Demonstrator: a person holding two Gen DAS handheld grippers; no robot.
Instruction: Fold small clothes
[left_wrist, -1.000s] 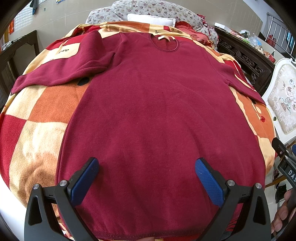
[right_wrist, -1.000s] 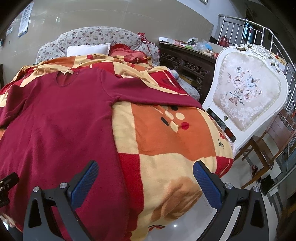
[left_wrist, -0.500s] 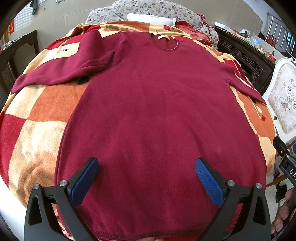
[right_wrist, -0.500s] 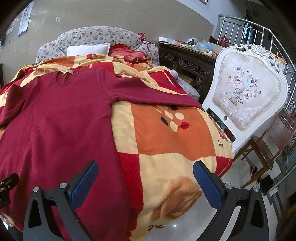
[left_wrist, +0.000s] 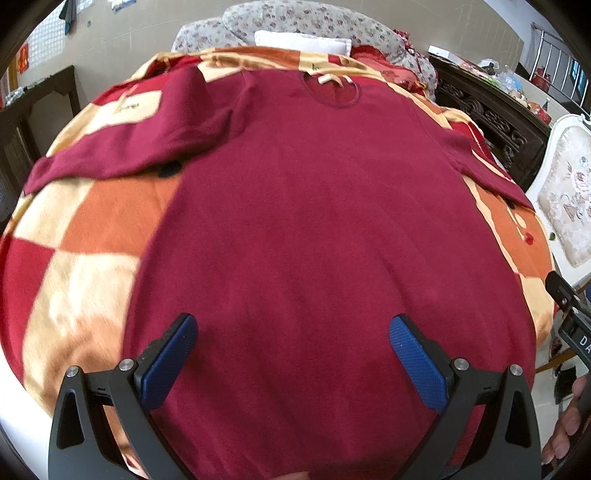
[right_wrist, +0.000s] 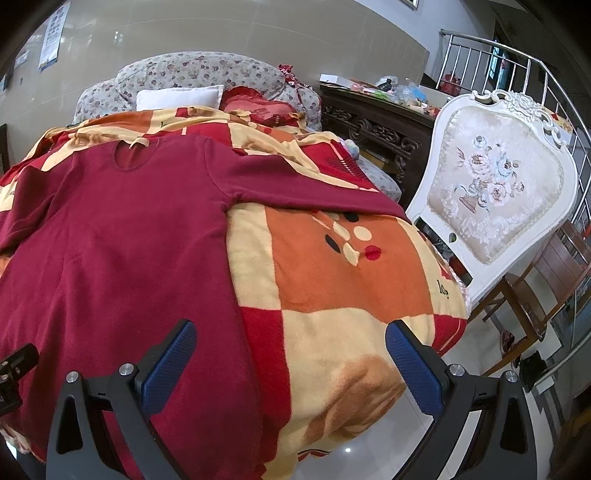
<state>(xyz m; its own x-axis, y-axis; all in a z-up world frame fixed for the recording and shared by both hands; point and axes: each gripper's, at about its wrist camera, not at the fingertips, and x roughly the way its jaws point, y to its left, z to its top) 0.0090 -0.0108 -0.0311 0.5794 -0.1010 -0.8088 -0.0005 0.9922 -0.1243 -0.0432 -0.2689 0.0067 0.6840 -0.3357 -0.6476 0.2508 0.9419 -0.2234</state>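
A dark red long-sleeved shirt (left_wrist: 317, 221) lies flat, neck away from me, on a checked orange, red and cream blanket (left_wrist: 85, 236). It also shows in the right wrist view (right_wrist: 122, 240), with its right sleeve (right_wrist: 317, 192) stretched across the blanket (right_wrist: 354, 280). My left gripper (left_wrist: 293, 354) is open and empty, hovering over the shirt's lower middle near the hem. My right gripper (right_wrist: 291, 354) is open and empty over the shirt's right side edge and the blanket's near corner.
A white padded chair (right_wrist: 498, 188) stands close at the right of the bed. A dark carved cabinet (right_wrist: 373, 125) with clutter is behind it. Pillows (right_wrist: 177, 98) and a floral headboard (right_wrist: 195, 72) are at the far end. Tiled floor (right_wrist: 369, 443) lies below the bed corner.
My left gripper has shifted slightly left and forward over the shirt. My right gripper has barely moved. Both stay open and empty.
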